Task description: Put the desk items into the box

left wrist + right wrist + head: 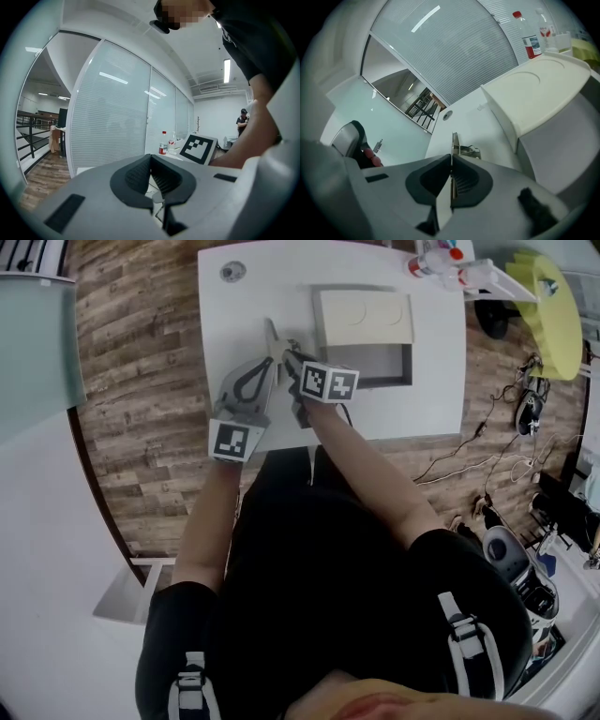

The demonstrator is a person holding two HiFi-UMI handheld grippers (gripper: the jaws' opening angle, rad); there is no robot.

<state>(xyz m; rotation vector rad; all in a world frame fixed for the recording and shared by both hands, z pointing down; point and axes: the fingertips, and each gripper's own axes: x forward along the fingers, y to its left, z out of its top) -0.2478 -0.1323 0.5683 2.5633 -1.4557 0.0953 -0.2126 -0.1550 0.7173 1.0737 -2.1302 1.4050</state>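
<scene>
Jaws of our right gripper (451, 164) pinch almost fully together on a thin flat strip (454, 143), which stands edge-on between the pads and pokes out past the tips over the white bench (234, 324). We cannot tell exactly what the strip is; a small clip-like piece shows just beyond the tips, beside it. Ahead and to the right of these jaws sits the grey box (562, 140), with its cream lid (534, 93) lying across the far part of the opening. Our left gripper (150, 159) rests just beside the right one, its jaws brought together with nothing visible between them.

We judge the pick is made and the carry to the box comes next. The hold looks slim: the pads catch only one end of a narrow strip, so it may swivel or slide out if we swing it quickly. The lid leaves only the near part of the box open, and a long strip brought in level could strike the lid edge or the rim and be knocked free. The left gripper is close enough to be bumped.
</scene>
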